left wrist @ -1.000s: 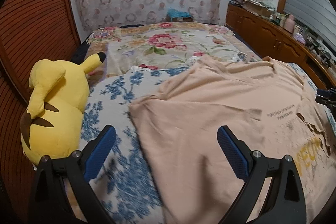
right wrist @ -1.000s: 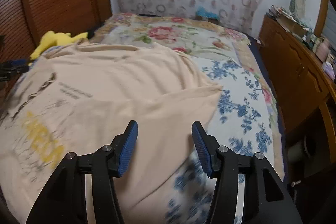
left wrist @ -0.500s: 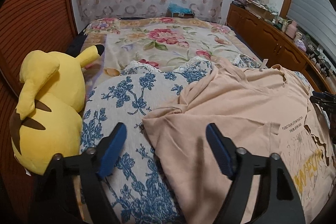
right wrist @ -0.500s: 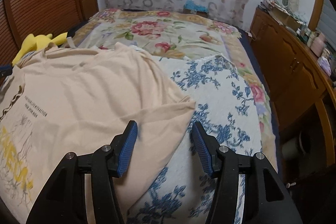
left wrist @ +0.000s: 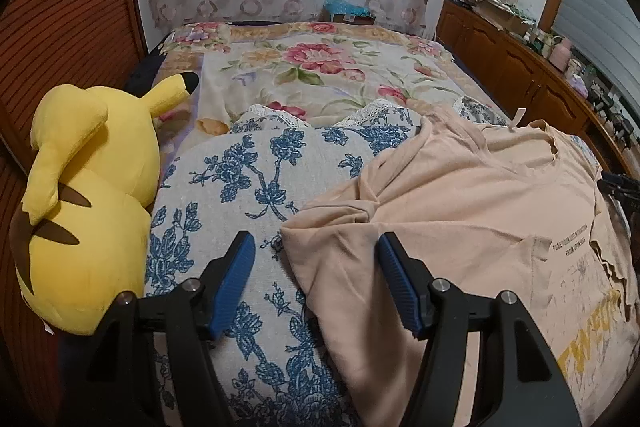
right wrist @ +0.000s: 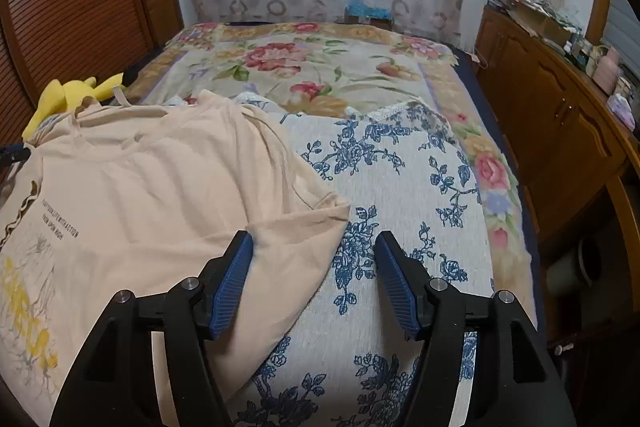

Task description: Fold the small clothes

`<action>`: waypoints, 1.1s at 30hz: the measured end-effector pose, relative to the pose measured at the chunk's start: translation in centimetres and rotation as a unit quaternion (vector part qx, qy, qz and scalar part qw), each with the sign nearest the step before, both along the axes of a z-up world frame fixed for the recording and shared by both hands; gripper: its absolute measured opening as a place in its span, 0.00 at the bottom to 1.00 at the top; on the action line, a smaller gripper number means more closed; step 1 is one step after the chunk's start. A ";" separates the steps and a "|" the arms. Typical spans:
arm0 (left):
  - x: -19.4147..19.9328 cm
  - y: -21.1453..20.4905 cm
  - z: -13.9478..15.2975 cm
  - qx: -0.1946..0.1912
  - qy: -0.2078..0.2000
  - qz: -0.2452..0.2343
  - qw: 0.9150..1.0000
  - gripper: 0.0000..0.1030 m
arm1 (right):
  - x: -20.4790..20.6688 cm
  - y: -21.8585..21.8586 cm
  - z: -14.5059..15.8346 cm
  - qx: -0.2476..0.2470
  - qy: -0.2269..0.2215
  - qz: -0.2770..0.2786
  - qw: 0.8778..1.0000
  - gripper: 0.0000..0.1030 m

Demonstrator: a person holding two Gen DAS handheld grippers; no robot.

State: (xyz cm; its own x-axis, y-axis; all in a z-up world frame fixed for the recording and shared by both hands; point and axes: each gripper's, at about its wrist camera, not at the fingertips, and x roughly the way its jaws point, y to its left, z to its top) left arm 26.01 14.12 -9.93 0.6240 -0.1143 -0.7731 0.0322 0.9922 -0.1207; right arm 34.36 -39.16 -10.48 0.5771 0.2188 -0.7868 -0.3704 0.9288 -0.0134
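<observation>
Now the soft peach T-shirt with yellow letters on the front (left wrist: 472,211) lies spread out, front up, on the white bed cover with blue flowers (left wrist: 240,187), at the near end of the bed. Its neck hole points toward the far end of the bed, where a blanket with big pink flowers (left wrist: 320,67) lies. A big yellow plush toy with black-tipped ears (left wrist: 80,203) sits at the left edge of the bed, well apart from the shirt.

The left tongs (left wrist: 316,281) have just been closing, but they are not clenched yet. The left sleeve of the shirt lies between the two blue pads, and the pads do not press on it. The right tongs (right wrist: 314,279) have just been opening. They are released too, with the tip of the right sleeve between the blue pads and the cover showing beside it. Neither pair grips anything.

The shirt looks flat and ready, so this seems to be the very start of the fold: each pair of tongs is lined up over one sleeve. No fold has been made yet.

Next, I think both tongs need to go down to the cloth and pinch the sleeves. Then they can lift the sleeves and bring them in over the middle of the shirt. The cloth is thin and floppy, so the pads should catch only the shirt and not the bed cover under it.
</observation>
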 end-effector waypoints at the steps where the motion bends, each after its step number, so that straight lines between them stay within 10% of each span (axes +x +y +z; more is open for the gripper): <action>1: 0.1 0.0 0.0 -0.001 -0.002 -0.002 1.000 0.45 | 0.0 0.0 -0.1 0.000 0.000 0.000 1.000 0.64; 5: 0.3 -0.2 0.1 -0.010 0.002 -0.008 1.000 0.24 | 0.7 0.5 0.1 -0.006 0.020 0.014 1.000 0.61; 12: -0.8 -1.8 1.6 0.000 -0.009 -0.018 1.000 0.07 | 0.4 2.4 0.5 0.004 0.045 0.076 0.996 0.07; 33: -16.1 -4.0 9.2 -0.015 -0.118 -0.053 0.991 0.07 | -15.9 2.3 10.5 0.046 -0.113 0.100 0.987 0.05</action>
